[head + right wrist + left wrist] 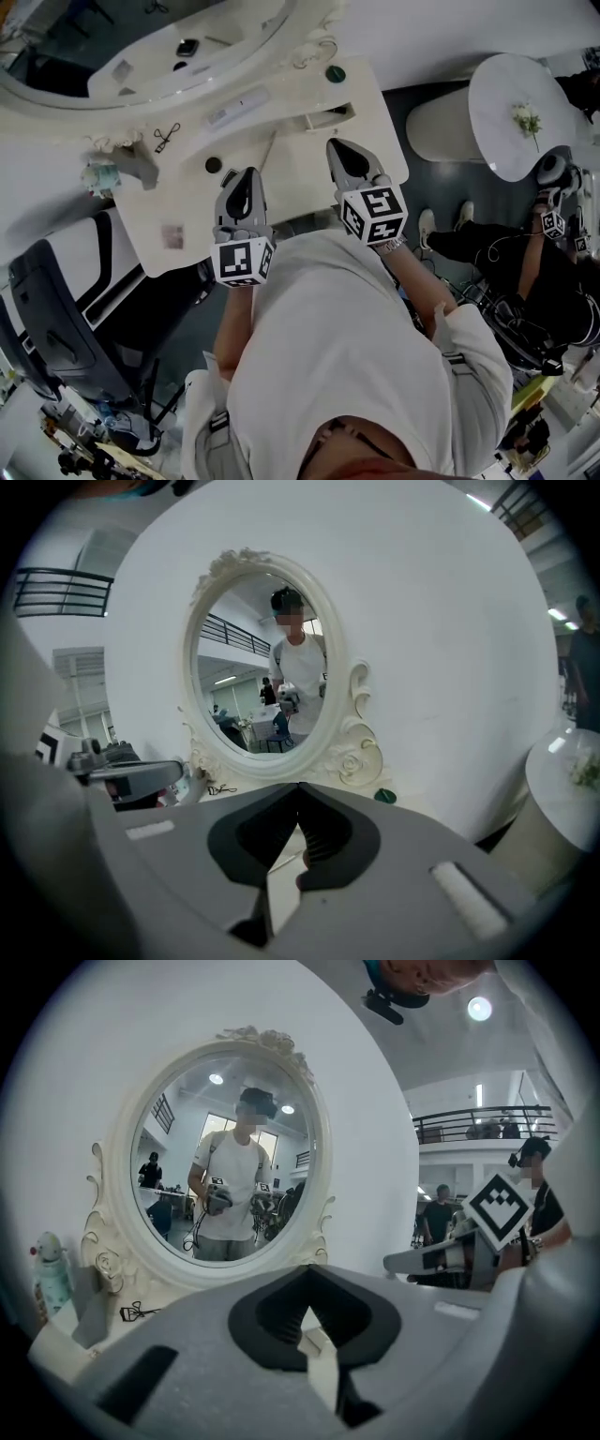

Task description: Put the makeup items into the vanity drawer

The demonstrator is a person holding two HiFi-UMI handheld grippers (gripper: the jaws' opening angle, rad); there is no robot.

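The white vanity top lies below an oval mirror. On it lie a black eyelash curler, a white tube, a small dark round piece and a green round lid. A shallow open box that may be the drawer sits at the right. My left gripper hovers over the front edge, shut and empty. My right gripper is beside it, nearer the box, also shut with nothing in it. The left gripper view shows closed jaws, the curler and a pale green bottle.
A black chair stands left of the vanity. A round white side table with flowers and a white stool stand to the right. A seated person is beyond them. The green lid sits by the mirror frame.
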